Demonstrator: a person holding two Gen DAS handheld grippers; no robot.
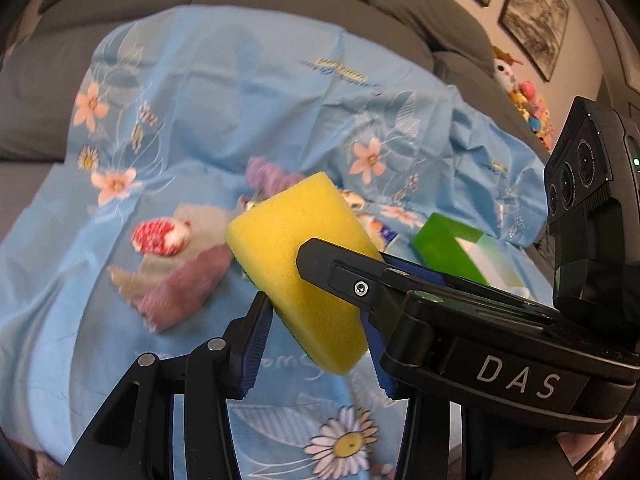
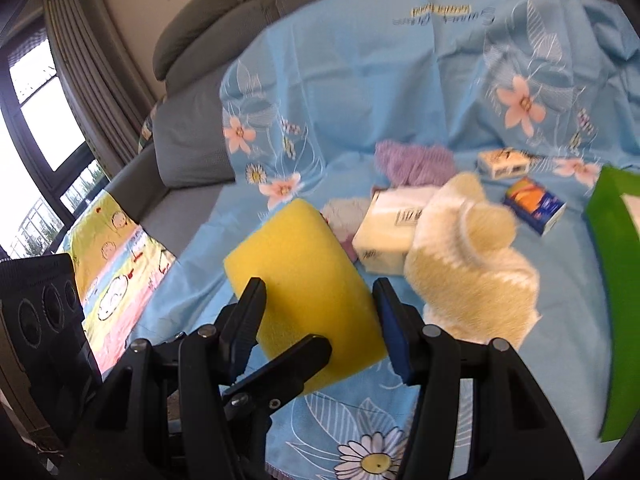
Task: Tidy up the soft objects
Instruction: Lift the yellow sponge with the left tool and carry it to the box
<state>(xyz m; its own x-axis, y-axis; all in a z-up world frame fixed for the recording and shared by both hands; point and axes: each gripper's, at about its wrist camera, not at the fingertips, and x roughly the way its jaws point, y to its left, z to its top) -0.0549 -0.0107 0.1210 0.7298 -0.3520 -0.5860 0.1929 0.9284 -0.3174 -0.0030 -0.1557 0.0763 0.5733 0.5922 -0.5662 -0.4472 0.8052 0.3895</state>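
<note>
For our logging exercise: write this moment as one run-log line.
held: yellow sponge | left gripper: shut on it | right gripper: shut on it | below: blue floral sheet | box: green box

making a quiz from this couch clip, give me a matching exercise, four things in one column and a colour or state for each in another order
Things:
1. sponge
2. fluffy cloth
3. box
4. sheet

Colour or state:
a. green, at the right edge of the right wrist view
b. light blue with flowers, spread over the sofa
c. yellow, held by both the left gripper and the right gripper
d. cream, lying on the sheet beside a white tissue pack

Pairs: 1-c, 2-d, 3-a, 4-b
</note>
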